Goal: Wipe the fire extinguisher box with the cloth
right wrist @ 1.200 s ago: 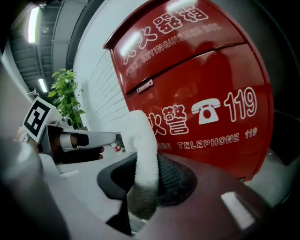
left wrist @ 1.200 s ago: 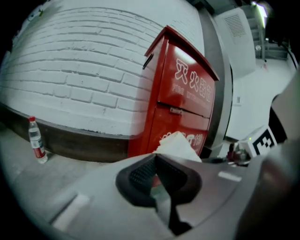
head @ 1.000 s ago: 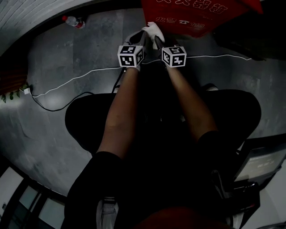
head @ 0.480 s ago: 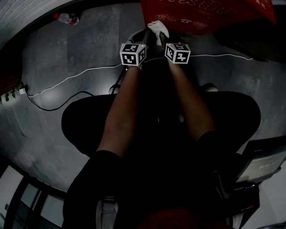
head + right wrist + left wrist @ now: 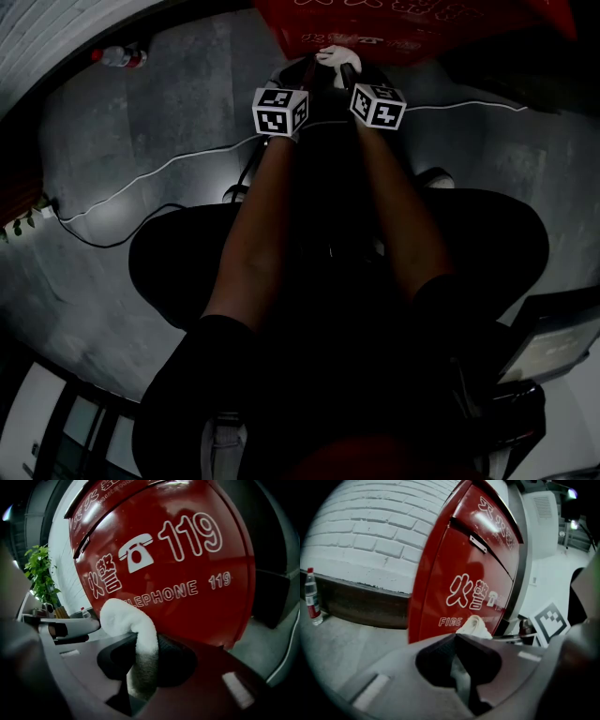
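Note:
The red fire extinguisher box stands at the top of the head view, with white lettering on its front. A white cloth is bunched against its lower front. Both grippers meet at the cloth, side by side. My left gripper has its jaws shut, with cloth showing between the pads and a fold poking out beyond them. My right gripper is shut on a thick roll of the cloth, right in front of the box.
A water bottle stands on the grey floor by the white brick wall. A white cable crosses the floor. A potted plant is off to the left. The person's legs fill the middle of the head view.
Both grippers have carried the cloth forward and a little up, from just in front of the box onto its lower front. The head view has shifted slightly.

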{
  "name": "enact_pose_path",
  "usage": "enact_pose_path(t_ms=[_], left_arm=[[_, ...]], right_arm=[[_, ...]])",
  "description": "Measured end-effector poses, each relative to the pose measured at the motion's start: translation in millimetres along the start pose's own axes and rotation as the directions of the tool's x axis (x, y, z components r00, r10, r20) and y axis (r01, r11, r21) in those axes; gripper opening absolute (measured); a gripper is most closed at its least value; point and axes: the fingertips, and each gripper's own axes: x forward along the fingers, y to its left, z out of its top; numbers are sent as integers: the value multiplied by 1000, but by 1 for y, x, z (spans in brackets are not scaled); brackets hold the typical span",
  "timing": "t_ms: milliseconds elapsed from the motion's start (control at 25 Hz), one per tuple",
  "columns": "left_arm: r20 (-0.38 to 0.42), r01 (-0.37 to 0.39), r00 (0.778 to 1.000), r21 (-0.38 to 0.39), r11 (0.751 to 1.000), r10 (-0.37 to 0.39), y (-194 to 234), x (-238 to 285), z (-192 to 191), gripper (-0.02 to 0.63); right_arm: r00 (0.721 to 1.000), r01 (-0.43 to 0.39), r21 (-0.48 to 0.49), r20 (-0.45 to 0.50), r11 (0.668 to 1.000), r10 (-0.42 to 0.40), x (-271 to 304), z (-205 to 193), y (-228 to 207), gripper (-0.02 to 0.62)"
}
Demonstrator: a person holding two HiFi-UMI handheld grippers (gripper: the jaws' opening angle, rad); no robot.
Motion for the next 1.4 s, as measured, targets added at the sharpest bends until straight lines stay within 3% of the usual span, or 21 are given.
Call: enact_pose_path(t_ms=[520, 800, 1120, 1400], left_arm=[[12, 80, 997, 26, 996, -81, -55, 45, 13, 2], [22, 89, 996, 75, 993, -90, -72, 35, 21, 2], [103, 47, 993, 67, 997, -54, -75, -10, 47, 2], [248, 20, 968, 64, 998, -35, -85, -63, 102, 2]], right_arm=[[983, 182, 52, 11, 982, -182, -50, 12, -109, 101], [951, 290, 187, 51, 938, -305, -83, 23, -165, 101], [963, 225, 122, 126, 967, -240, -108, 46, -122, 101], [970, 64, -23, 238, 998, -57, -133, 97, -44, 101]])
